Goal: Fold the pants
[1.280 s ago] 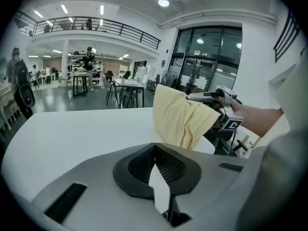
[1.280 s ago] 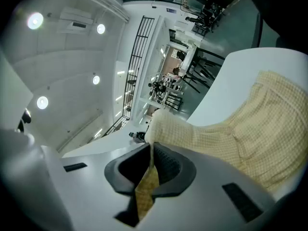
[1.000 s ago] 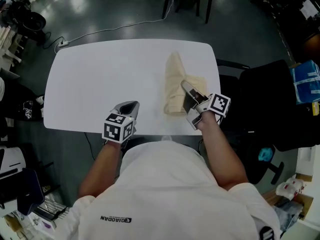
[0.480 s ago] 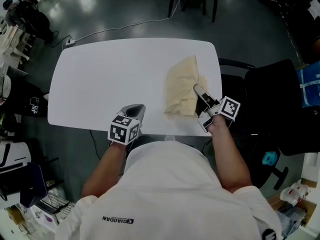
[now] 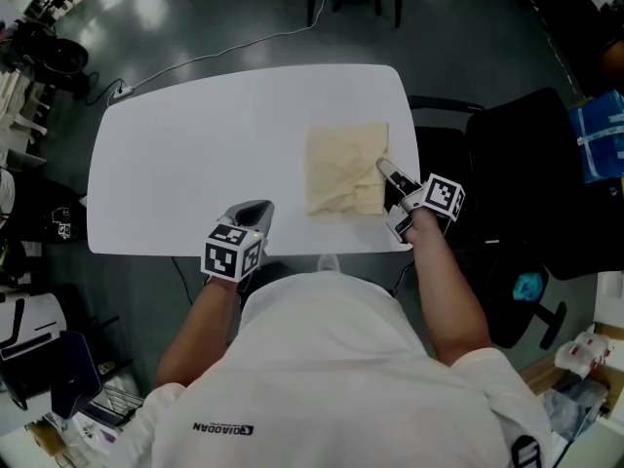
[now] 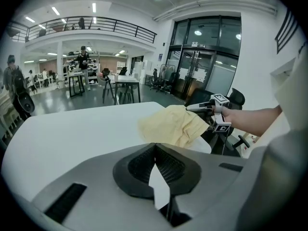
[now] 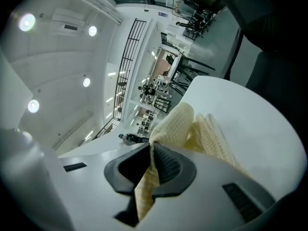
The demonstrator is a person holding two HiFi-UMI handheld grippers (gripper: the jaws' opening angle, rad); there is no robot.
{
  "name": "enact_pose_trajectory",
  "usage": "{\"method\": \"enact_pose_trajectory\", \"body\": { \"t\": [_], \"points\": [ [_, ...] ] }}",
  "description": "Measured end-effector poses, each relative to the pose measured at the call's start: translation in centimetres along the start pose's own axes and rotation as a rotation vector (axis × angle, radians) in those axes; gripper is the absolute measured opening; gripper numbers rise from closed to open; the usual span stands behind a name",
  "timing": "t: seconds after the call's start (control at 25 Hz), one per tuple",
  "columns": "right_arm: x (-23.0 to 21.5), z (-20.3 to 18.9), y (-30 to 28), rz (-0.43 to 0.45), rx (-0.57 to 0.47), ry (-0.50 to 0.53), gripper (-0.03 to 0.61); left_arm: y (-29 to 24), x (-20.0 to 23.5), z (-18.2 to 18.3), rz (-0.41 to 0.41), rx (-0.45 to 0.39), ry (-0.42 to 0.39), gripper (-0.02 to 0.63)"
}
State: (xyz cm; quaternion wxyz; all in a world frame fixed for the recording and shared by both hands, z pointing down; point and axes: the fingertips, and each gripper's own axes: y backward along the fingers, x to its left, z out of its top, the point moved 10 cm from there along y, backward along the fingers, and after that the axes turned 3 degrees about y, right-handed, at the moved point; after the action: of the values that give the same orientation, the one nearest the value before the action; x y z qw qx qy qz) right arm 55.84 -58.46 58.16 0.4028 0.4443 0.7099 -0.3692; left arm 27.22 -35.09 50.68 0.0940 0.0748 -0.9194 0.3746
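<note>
**Setting the pinched edge down square**

Head view: the pants (image 5: 346, 169) lie as a folded square on the table (image 5: 195, 154), their right edge between the right gripper's (image 5: 390, 178) jaws. The left gripper (image 5: 252, 213) is well apart from them.

Left gripper view: its jaws are together and empty, with the cloth ahead and to the right.

Right gripper view: the jaws are clamped on a fold. Best to lower it flush with the layer beneath before letting go.

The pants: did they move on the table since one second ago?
Yes. The pants, pinched by the right gripper, sank from a raised fold flat onto the table.
</note>
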Motion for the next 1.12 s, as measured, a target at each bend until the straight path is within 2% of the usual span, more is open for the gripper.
{"method": "enact_pose_trajectory", "body": {
  "t": [0.24, 0.32, 0.4, 0.52, 0.6, 0.68, 0.88, 0.96, 1.04, 1.12],
  "points": [
    [-2.5, 0.4, 1.2, -0.111, 0.021, 0.079, 0.046, 0.2, -0.5, -0.7, 0.005, 0.0, 0.003, 0.025],
    [-3.9, 0.6, 1.6, -0.199, 0.034, 0.12, 0.049, 0.3, -0.4, -1.1, 0.01, 0.004, 0.009, 0.026],
    [-5.3, 0.9, 2.1, -0.329, 0.052, 0.199, 0.068, 0.5, -0.4, -1.3, 0.013, 0.005, 0.021, 0.025],
    [-6.3, 1.2, 3.1, -0.509, 0.084, 0.361, 0.184, 0.7, -0.6, -1.6, 0.013, -0.002, 0.038, 0.025],
    [-6.4, 1.4, 3.7, -0.592, 0.097, 0.451, 0.192, 0.7, -0.6, -1.6, 0.015, -0.006, 0.043, 0.025],
    [-6.0, 1.7, 4.1, -0.639, 0.109, 0.529, 0.193, 0.7, -0.5, -1.7, 0.021, -0.011, 0.051, 0.025],
    [-4.2, 1.7, 5.2, -0.635, 0.105, 0.718, 0.165, 0.5, -1.1, -1.4, 0.03, -0.041, 0.07, 0.025],
    [-2.2, 1.2, 5.4, -0.616, 0.085, 0.837, 0.13, 0.7, -1.3, -1.2, 0.027, -0.058, 0.076, 0.025],
    [0.2, 0.0, 5.2, -0.568, 0.092, 0.97, 0.1, 1.1, -1.5, -1.0, 0.022, -0.075, 0.084, 0.025],
    [2.5, -1.2, 5.0, -0.49, 0.103, 1.046, 0.046, 1.6, -1.8, -0.6, 0.014, -0.092, 0.084, 0.025]
  ]
}}
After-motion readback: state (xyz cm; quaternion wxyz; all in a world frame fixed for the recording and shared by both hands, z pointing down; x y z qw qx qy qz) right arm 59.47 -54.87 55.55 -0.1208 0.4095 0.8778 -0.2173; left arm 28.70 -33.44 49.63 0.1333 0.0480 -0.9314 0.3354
